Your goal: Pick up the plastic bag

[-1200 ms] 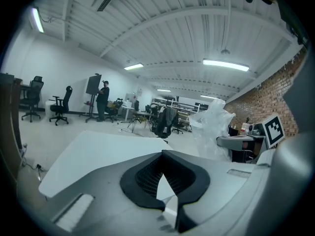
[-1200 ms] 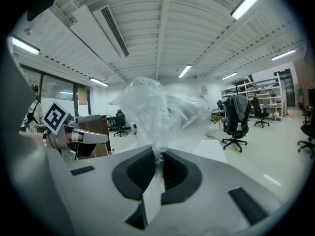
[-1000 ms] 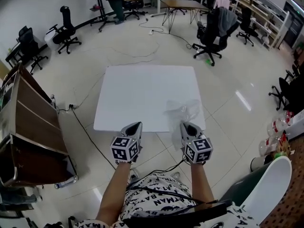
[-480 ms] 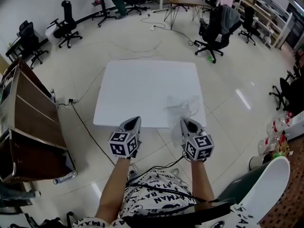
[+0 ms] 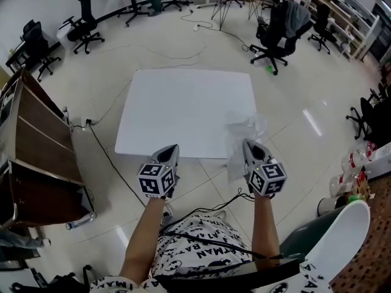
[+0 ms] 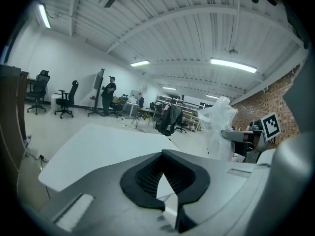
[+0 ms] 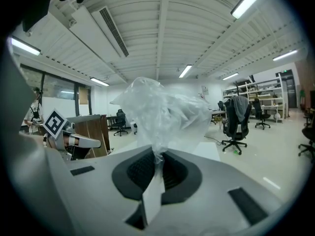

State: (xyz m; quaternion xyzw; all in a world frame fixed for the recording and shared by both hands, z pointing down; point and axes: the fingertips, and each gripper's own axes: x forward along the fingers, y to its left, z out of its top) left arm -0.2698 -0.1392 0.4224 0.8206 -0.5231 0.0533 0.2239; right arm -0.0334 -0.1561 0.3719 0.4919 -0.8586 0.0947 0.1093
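The right gripper [image 5: 248, 146] is closed on the plastic bag [image 5: 242, 132]. In the right gripper view a gathered neck of the clear film is pinched between the two dark pads, and the rest of the bag billows up and out above the jaws, crumpled and see-through. From the head view the bag sits over the near right corner of the white counter [image 5: 183, 105], with part of the film hanging past the counter's near edge beside the gripper. The left gripper view shows the bag standing above the right gripper's body, off to the right of the counter top. Whether any film is touching the surface cannot be told.

The left gripper [image 5: 172, 150] is held just before the counter's near edge, well to the left of the bag. Its jaws are together with nothing between them, and only the bare counter shows beyond the pads.

Both forearms reach forward from the bottom of the head view. A dark cable [image 5: 113, 166] runs over the tiled floor to the left of the counter. A brown wooden shelf unit [image 5: 36, 157] stands further left. Black office chairs [image 5: 275, 29] are scattered around the room.
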